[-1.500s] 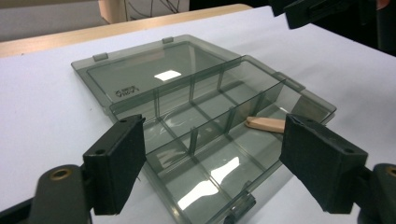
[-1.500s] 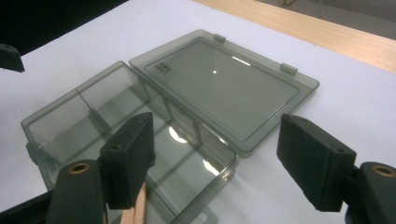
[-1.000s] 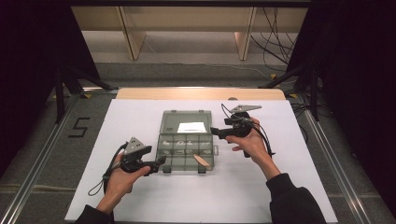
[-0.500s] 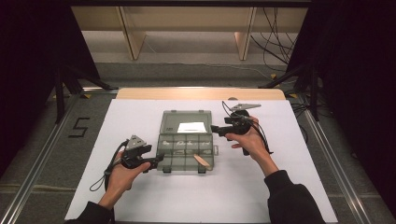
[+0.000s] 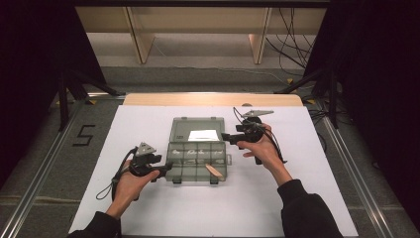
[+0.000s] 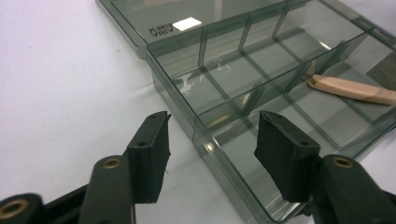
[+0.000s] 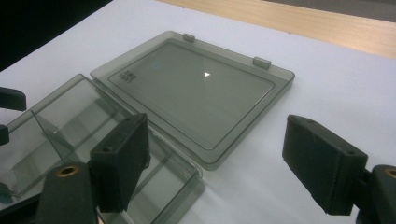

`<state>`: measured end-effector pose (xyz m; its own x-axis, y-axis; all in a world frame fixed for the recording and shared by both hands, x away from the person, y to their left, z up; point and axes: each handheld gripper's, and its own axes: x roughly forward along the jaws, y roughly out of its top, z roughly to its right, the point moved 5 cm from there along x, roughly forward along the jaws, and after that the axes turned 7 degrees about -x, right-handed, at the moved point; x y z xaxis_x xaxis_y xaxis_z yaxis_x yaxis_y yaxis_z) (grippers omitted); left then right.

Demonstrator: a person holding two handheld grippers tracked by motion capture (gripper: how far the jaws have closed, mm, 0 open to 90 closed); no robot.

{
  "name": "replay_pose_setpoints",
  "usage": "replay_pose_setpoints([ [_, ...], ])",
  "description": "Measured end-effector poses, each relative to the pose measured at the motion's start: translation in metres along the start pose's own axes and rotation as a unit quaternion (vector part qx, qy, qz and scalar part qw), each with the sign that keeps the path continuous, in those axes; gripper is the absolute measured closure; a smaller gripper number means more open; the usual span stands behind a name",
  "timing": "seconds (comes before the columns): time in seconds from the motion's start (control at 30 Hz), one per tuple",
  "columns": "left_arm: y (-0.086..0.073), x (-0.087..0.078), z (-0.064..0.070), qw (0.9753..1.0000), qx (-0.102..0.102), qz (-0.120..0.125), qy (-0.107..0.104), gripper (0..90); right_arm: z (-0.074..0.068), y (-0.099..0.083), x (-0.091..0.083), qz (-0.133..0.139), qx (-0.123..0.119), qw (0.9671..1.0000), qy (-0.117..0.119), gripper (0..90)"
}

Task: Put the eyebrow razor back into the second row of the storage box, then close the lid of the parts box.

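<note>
Smoky clear compartment box (image 5: 197,161) open flat, lid (image 5: 198,130) hinged back
My left gripper (image 6: 212,140) jaws open astride its wall, right gripper (image 7: 219,158) open; tan stick (image 6: 350,88) inside

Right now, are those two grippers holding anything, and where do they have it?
Nothing is held. The left gripper is open astride the box's near corner wall; the right gripper is open above the lid.

1. One smoky clear plastic compartment box (image 5: 197,160), its single hinged lid (image 5: 196,130) lying open flat.
2. One flat tan wooden stick (image 6: 351,88) in a compartment.
3. Two handheld grippers: left gripper (image 5: 165,170), right gripper (image 5: 226,137).
</note>
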<state>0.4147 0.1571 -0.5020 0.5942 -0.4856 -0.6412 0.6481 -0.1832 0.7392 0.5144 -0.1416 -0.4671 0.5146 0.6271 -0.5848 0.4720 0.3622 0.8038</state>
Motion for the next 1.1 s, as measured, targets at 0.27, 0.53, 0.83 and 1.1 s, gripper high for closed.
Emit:
replay_pose_setpoints([
  [0.27,-0.004,0.002,-0.003,0.9992,0.015,-0.037,0.002,53.4,0.003,0.000,0.001,0.004,0.010,0.9999,0.002,24.1],
  [0.53,-0.006,0.006,-0.002,0.9990,0.005,-0.044,-0.003,59.9,0.005,-0.001,0.004,-0.004,0.017,0.9998,0.005,24.7],
  [0.83,-0.006,0.008,-0.001,0.9988,-0.002,-0.049,-0.006,64.1,0.008,0.007,0.016,-0.024,0.028,0.9993,0.004,25.4],
  [1.1,-0.006,0.009,0.000,0.9989,-0.008,-0.046,-0.006,64.5,0.014,0.009,0.029,-0.048,0.046,0.9978,-0.001,26.0],
])
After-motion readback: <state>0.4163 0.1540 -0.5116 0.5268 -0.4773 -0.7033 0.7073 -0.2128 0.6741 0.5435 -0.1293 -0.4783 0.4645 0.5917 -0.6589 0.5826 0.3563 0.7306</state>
